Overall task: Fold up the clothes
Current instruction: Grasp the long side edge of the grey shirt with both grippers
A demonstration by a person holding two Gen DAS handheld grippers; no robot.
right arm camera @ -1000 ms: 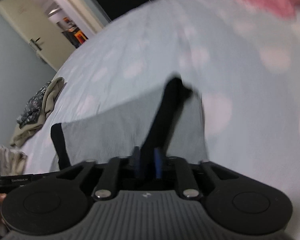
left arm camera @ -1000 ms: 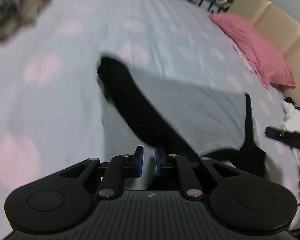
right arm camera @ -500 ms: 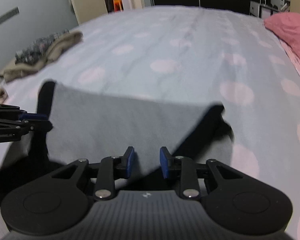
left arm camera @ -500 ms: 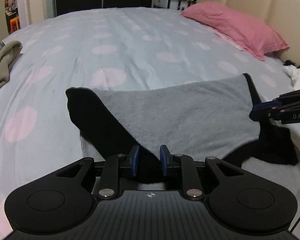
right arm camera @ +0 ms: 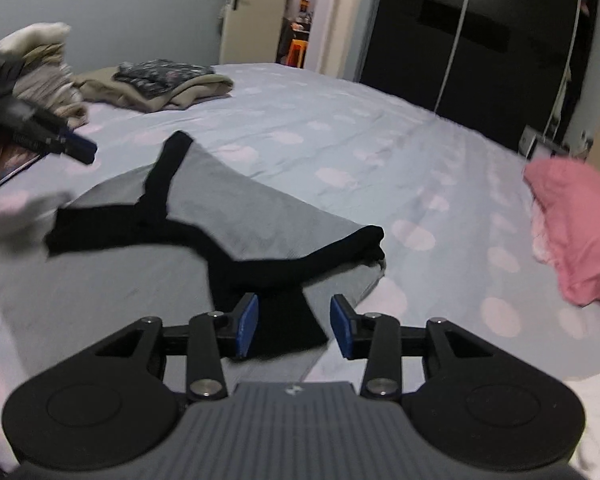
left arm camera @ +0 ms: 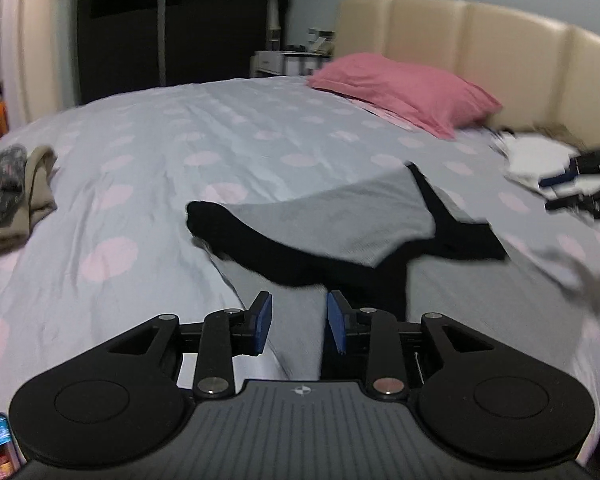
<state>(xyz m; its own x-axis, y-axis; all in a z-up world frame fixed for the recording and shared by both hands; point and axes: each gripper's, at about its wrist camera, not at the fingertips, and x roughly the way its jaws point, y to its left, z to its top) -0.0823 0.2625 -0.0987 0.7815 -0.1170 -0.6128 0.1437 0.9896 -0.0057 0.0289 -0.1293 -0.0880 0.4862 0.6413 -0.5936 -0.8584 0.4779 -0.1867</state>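
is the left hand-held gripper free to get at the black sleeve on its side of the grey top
Probably yes. The left hand-held gripper is empty, its jaws just opened, and the black sleeve lies flat on the grey top just ahead with nothing on it.

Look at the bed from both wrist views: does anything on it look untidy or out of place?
Yes. The beige and patterned clothes lie in a rumpled heap near the bed's far edge, unfolded. The grey and black garment lies fairly flat mid-bed.

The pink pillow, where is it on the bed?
The pink pillow lies at the head of the bed, against the cream headboard; in the right wrist view it sits at the right edge.
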